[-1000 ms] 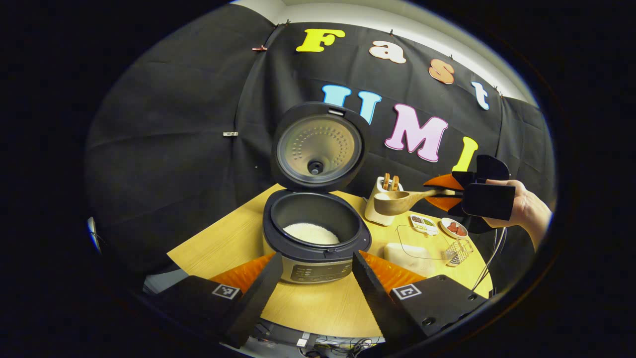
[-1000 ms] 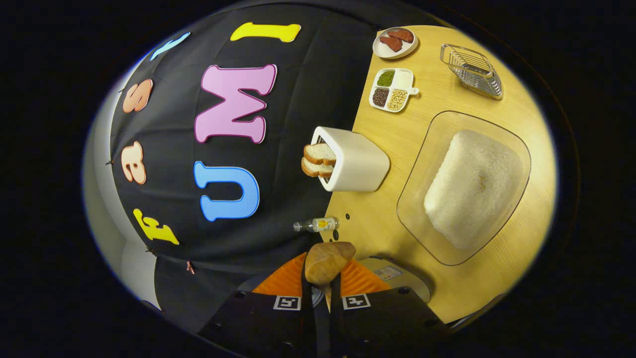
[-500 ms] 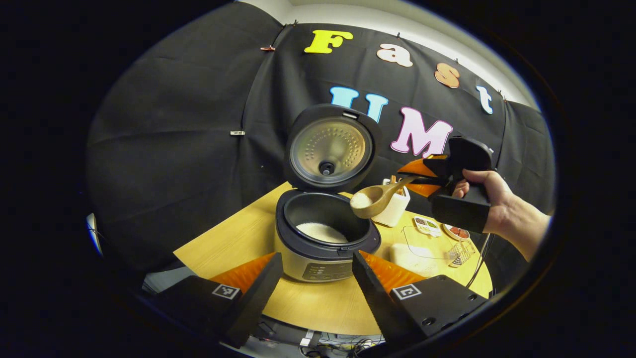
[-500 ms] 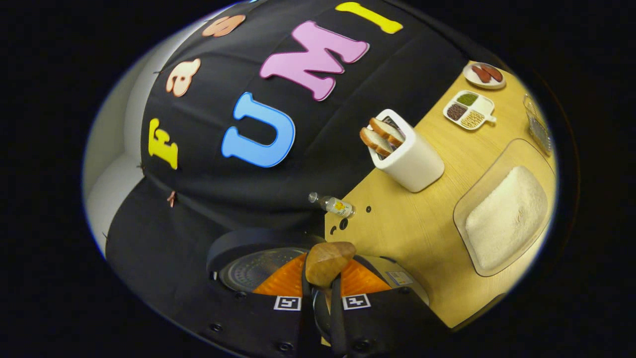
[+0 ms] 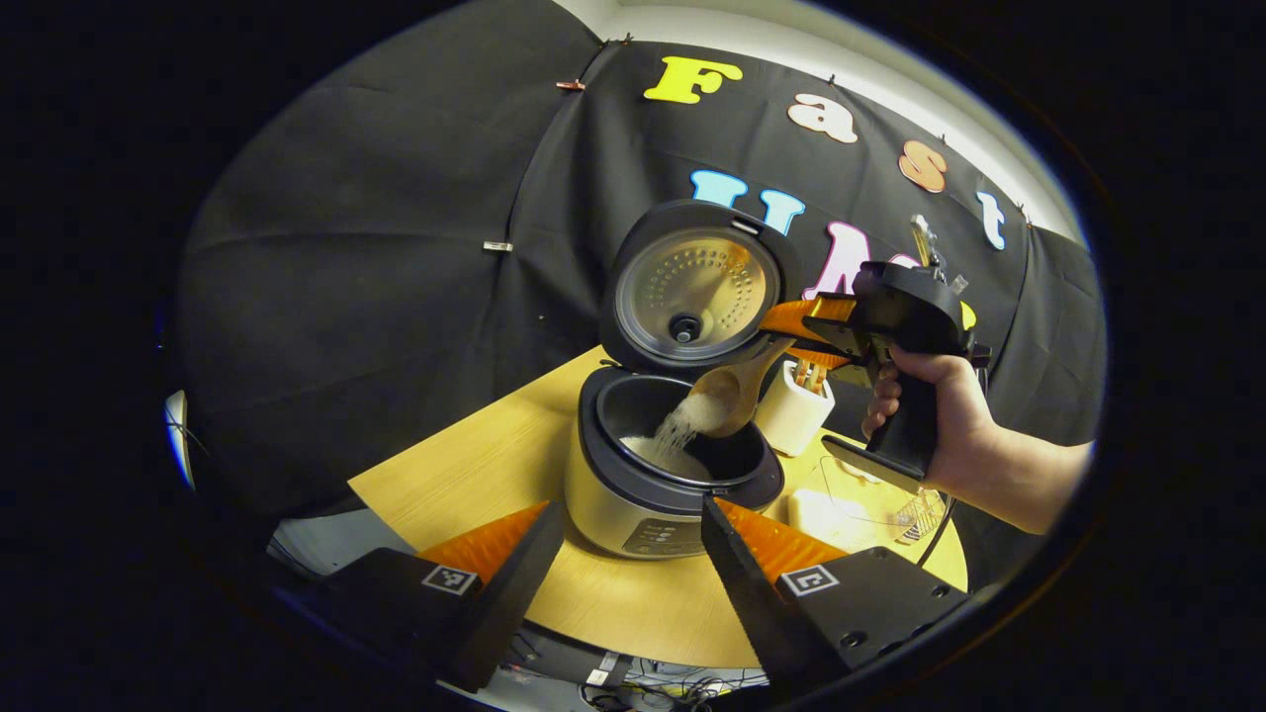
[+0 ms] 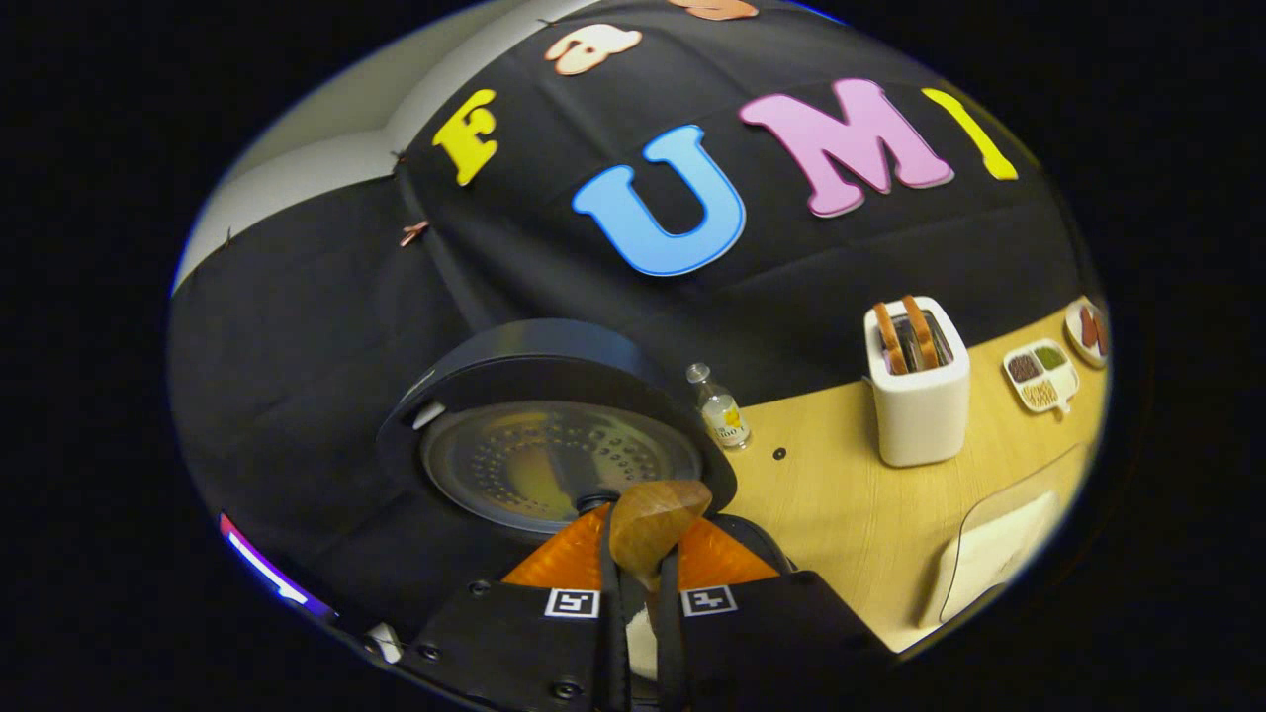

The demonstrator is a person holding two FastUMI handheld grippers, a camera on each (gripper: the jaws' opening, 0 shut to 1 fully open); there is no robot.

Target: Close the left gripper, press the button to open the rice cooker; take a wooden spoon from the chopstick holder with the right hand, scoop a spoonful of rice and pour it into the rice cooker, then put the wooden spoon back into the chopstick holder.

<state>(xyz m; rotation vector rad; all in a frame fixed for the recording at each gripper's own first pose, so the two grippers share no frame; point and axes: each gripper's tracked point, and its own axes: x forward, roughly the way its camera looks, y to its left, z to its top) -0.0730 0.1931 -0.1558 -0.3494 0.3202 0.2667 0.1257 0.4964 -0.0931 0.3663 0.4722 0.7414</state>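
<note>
The rice cooker (image 5: pixel 633 509) stands open with its lid (image 5: pixel 692 287) upright and white rice in its dark pot (image 5: pixel 682 460). My right gripper (image 5: pixel 791 336), held by a hand, is shut on the handle of the wooden spoon (image 5: pixel 727 396). The spoon is tilted over the pot and rice streams from its bowl into it. In the right gripper view the spoon (image 6: pixel 653 519) sticks out between the fingers of the right gripper (image 6: pixel 641 578), above the lid (image 6: pixel 554 455). My left gripper (image 5: pixel 628 559) is open in front of the cooker, holding nothing. The white chopstick holder (image 5: pixel 796 415) stands behind the cooker.
A glass tray of rice (image 5: pixel 826 509) and a wire rack (image 5: pixel 915 509) lie right of the cooker. In the right gripper view a small bottle (image 6: pixel 720 410), the white holder (image 6: pixel 920 396), a divided dish (image 6: pixel 1039 374) and the glass tray (image 6: pixel 999 549) sit on the wooden table (image 6: pixel 831 494).
The right gripper carried the loaded spoon left from beside the holder to above the pot and tipped it; rice now pours out. The left gripper stayed open.
</note>
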